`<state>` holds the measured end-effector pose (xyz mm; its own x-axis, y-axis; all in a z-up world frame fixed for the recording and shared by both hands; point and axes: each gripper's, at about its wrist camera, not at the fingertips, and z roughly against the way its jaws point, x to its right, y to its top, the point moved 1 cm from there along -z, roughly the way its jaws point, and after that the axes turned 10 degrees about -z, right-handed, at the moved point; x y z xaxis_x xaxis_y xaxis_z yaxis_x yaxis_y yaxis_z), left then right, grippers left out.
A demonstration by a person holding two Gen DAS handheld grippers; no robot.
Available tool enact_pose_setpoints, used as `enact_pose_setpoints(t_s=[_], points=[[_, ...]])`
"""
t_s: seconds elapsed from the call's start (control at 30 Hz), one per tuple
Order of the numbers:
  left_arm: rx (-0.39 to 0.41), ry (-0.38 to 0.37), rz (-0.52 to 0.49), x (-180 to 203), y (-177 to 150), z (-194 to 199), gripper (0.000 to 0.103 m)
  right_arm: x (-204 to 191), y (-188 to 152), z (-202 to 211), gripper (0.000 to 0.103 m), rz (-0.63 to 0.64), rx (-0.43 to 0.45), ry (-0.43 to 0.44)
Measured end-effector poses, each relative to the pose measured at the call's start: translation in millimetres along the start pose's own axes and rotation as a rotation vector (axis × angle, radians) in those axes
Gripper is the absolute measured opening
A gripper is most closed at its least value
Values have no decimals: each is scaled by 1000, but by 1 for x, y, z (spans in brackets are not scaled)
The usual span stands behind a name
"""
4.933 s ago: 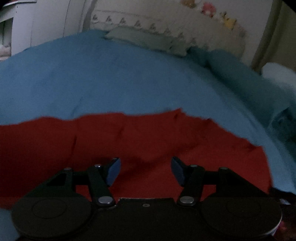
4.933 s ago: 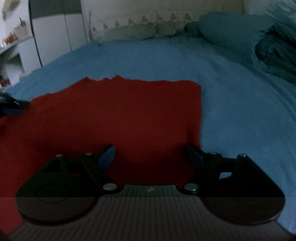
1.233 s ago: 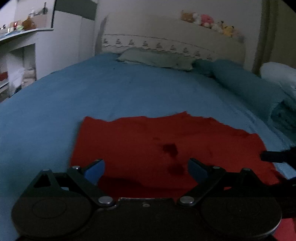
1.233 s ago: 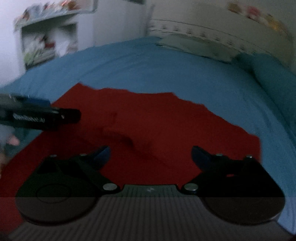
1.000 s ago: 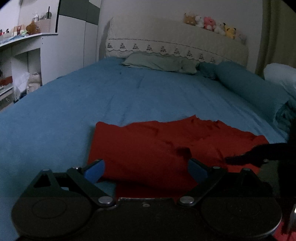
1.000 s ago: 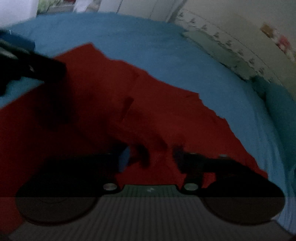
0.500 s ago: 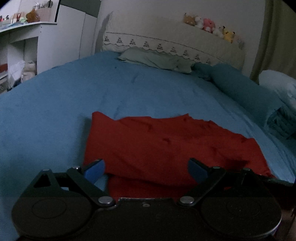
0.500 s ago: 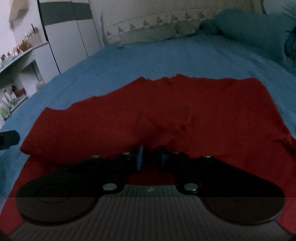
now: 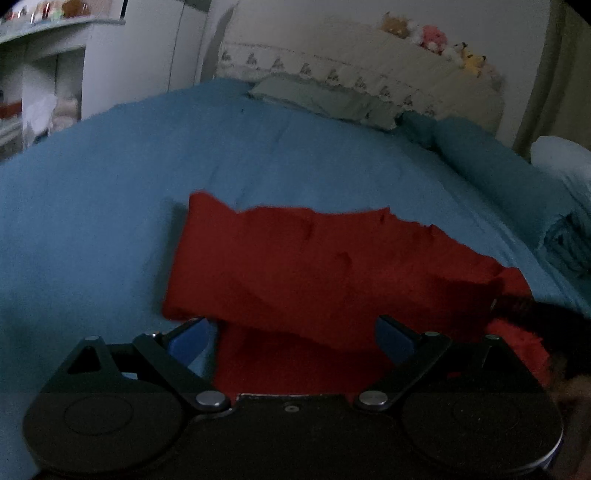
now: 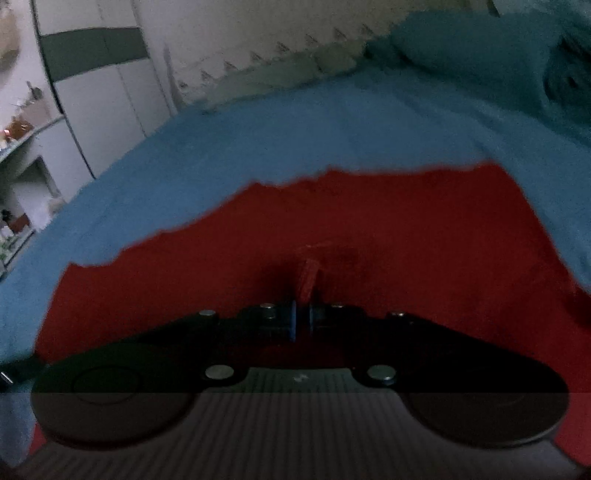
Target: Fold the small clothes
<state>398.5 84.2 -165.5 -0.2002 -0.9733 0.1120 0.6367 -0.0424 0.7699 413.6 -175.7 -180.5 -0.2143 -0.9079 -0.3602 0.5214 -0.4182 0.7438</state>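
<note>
Left wrist view. The left gripper [image 9: 293, 338] is seen with its blue-padded fingers [image 9: 188, 339] spread wide, nothing held between them. A red garment [image 9: 314, 266] is laid on the blue bedspread [image 9: 110, 192], directly ahead of the fingers at 12 o'clock. Its long axis is run from 9 o'clock to 3 o'clock, across the view. An upper layer is seen doubled over a lower layer, the lower one showing between the fingers. A grey-green pillow [image 9: 325, 101] is placed at 12 o'clock by the headboard [image 9: 369, 70], with soft toys [image 9: 432, 35] set along its top. A teal bolster [image 9: 495, 177] is noted at 2 o'clock, white shelving [image 9: 44, 81] at 10 o'clock.

Right wrist view. The right gripper [image 10: 302, 319] is seen with its fingers drawn together, a pinched ridge of the red garment [image 10: 369, 229] clamped between them. The cloth is spread from 9 o'clock to 3 o'clock over the bedspread [image 10: 277, 140]. A wardrobe [image 10: 99, 81] is recorded at 10 o'clock.
</note>
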Motion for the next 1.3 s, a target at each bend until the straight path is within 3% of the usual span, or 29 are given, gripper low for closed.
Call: enact_pose_setpoints(t_s=[0.13, 0.3, 0.4, 0.53, 0.6, 0.67, 0.73, 0.77, 0.9, 1.03, 1.2, 1.3], points=[[-53, -26, 18, -1, -9, -14, 97, -8, 45, 22, 21, 96, 89, 29], [-23, 3, 8, -4, -7, -24, 97, 33, 81, 45, 21, 103, 209, -50], [-29, 17, 23, -6, -4, -34, 97, 75, 70, 28, 21, 59, 153, -137], [-29, 55, 24, -6, -2, -40, 97, 112, 46, 5, 22, 24, 87, -164], [-32, 67, 42, -9, -3, -41, 97, 118, 42, -2, 29, -11, 81, -161], [-29, 66, 55, -11, -4, -41, 97, 118, 41, 7, 63, -34, 105, -207], [-32, 68, 41, -10, -2, -41, 97, 116, 36, 24, 88, -20, 216, -197], [-34, 71, 31, -9, -3, -41, 97, 112, 33, 34, 93, -3, 259, -166], [-40, 80, 10, -7, -4, -42, 97, 91, 23, 17, 91, 101, 167, -43], [-40, 77, 13, -8, -2, -44, 97, 99, 14, -20, 92, 61, 42, -59], [-54, 86, -46, -5, 2, -39, 94, 90, 20, -9, 89, 77, 70, -92], [13, 92, -59, -8, 9, -7, 94, 86, 24, 38, 89, 34, 132, -25]])
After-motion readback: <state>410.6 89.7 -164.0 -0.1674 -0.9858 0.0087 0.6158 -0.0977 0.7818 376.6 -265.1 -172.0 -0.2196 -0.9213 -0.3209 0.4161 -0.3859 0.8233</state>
